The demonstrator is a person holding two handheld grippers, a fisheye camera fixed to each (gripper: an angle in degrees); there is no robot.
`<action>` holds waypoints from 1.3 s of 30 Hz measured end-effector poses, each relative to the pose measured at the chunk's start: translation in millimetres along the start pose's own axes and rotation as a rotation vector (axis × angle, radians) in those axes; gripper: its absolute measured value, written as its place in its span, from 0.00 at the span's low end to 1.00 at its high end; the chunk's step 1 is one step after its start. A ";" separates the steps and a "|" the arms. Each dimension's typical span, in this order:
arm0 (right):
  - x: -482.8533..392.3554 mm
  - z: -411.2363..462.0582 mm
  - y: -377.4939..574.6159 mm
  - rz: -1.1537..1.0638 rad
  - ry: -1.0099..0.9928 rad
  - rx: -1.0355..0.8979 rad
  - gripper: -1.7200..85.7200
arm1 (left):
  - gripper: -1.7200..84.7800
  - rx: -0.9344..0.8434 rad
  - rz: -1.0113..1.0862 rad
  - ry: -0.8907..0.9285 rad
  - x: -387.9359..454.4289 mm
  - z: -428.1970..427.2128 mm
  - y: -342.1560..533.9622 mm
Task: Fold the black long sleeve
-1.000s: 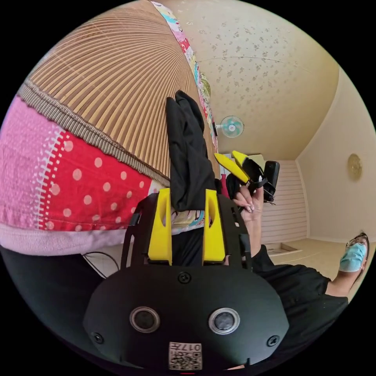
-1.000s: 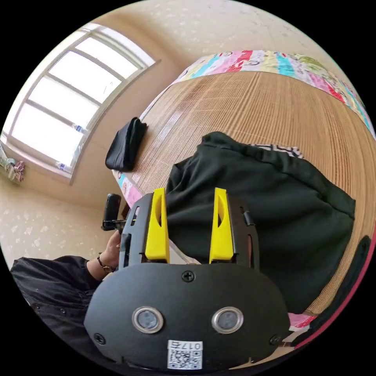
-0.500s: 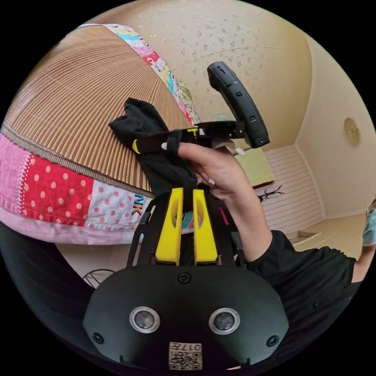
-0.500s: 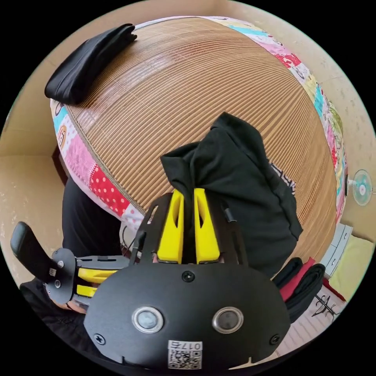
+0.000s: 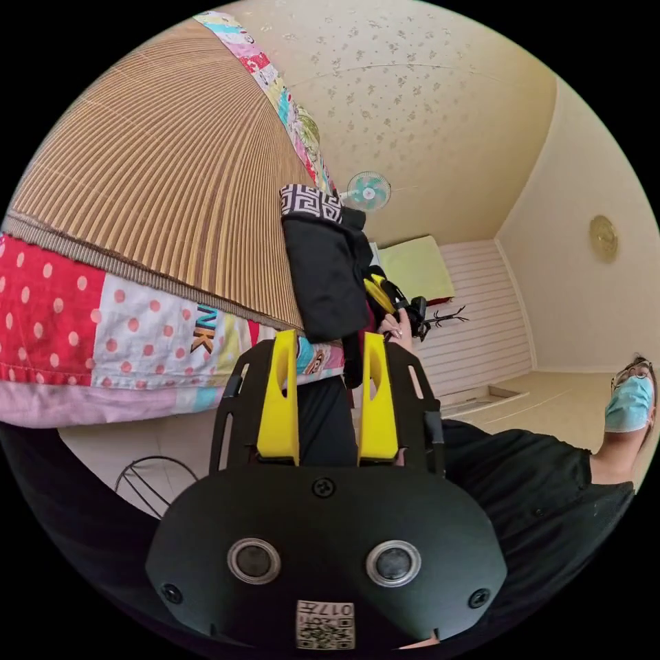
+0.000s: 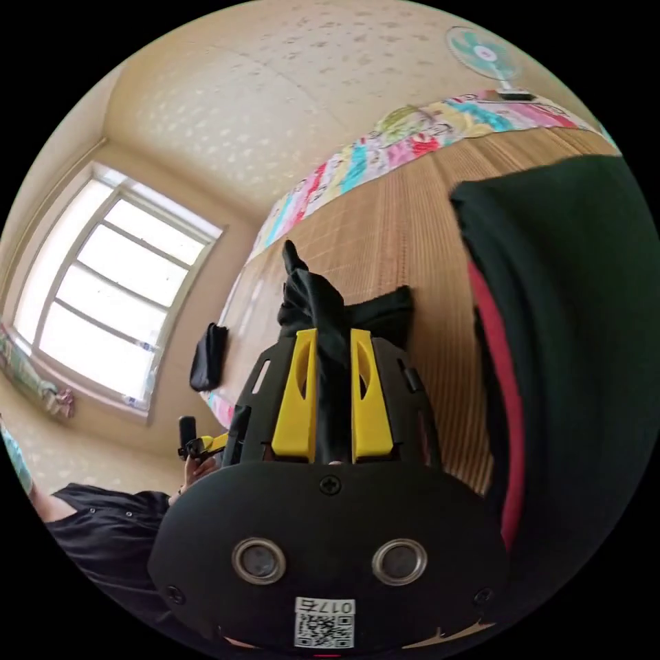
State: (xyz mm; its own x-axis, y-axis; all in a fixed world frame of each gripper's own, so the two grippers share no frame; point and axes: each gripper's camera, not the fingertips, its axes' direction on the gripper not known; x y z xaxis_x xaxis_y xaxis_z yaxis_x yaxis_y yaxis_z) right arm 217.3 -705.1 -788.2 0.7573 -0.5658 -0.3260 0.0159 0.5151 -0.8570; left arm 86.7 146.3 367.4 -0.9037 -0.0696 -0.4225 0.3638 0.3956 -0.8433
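Note:
The black long sleeve (image 5: 323, 275) is a folded bundle at the near edge of the bamboo mat (image 5: 172, 172), with a patterned neck label on top. My left gripper (image 5: 323, 344) is open just below it, and the bundle's lower end lies between the spread jaw tips. Behind the bundle is my right gripper (image 5: 379, 292) in a hand. In the right gripper view, the right gripper (image 6: 333, 340) is shut on a bunch of the black long sleeve (image 6: 316, 302) over the mat (image 6: 405, 240). The left gripper (image 6: 203, 443) shows small at lower left.
A stack of folded black and red clothes (image 6: 570, 309) lies close on the right. Another folded black garment (image 6: 208, 347) sits at the mat's far end below the window (image 6: 117, 289). A patchwork quilt (image 5: 103, 330) hangs over the bed's side. A fan (image 5: 368, 191) stands beyond. The person (image 5: 550, 481) is close.
My left gripper has opened and let go of the black cloth. My right gripper stays shut on it and has carried the bundle along the mat to beside the folded stack.

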 end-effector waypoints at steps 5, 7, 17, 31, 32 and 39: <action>32.5 -50.3 56.3 0.020 0.186 -0.012 0.15 | 0.19 -0.132 0.042 -0.038 17.8 67.8 -35.6; 47.0 -53.6 83.3 0.033 0.113 -0.056 0.15 | 0.21 -0.197 0.024 -0.057 18.6 99.7 -51.8; 127.3 -4.5 182.3 0.409 -0.711 -0.062 0.26 | 0.07 -0.298 -0.037 -0.003 51.4 174.0 -45.6; -104.9 -7.8 147.5 0.121 -0.689 -0.069 0.03 | 0.06 0.177 0.216 0.031 167.5 -133.4 8.4; -125.3 -2.2 143.9 0.099 -0.690 -0.092 0.03 | 0.06 0.229 0.232 0.018 175.7 -170.8 11.2; -403.2 123.1 83.6 -0.250 -0.602 -0.356 0.03 | 0.06 0.463 0.224 -0.066 174.4 -396.2 -30.3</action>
State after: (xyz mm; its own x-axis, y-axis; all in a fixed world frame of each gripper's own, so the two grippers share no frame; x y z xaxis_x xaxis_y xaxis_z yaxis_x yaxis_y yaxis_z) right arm -6.3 -354.7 -679.2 0.9873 -0.1350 0.0833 0.0997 0.1195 -0.9878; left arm -171.4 485.0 450.9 -0.7816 -0.0928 -0.6168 0.6219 -0.0388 -0.7822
